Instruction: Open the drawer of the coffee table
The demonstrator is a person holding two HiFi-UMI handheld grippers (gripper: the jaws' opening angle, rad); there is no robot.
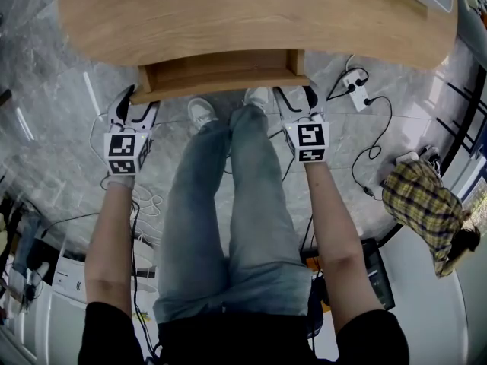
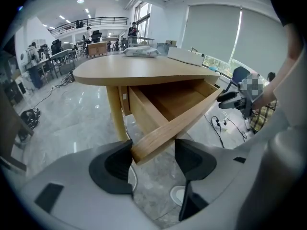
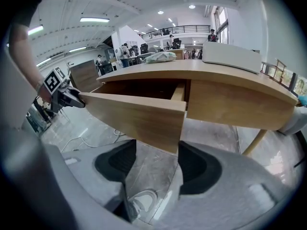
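Observation:
The light wooden coffee table (image 1: 251, 14) has its drawer (image 1: 221, 74) pulled partly out toward me, and the inside of the drawer (image 2: 177, 99) looks empty. My left gripper (image 1: 135, 106) is at the left end of the drawer front (image 2: 168, 126). That corner sits between its spread jaws, touching the left pad (image 2: 117, 162). My right gripper (image 1: 298, 97) is at the right end. The drawer front's lower corner (image 3: 163, 128) hangs between its wide jaws and hides the pad tips. Neither pair of jaws clamps the panel.
My legs in jeans (image 1: 228, 204) and white shoes (image 1: 202, 111) are directly below the drawer. A white power strip with black cables (image 1: 356, 90) lies on the marble floor at the right. A plaid cloth (image 1: 422, 204) sits further right. A table leg (image 2: 115, 114) stands beside the drawer.

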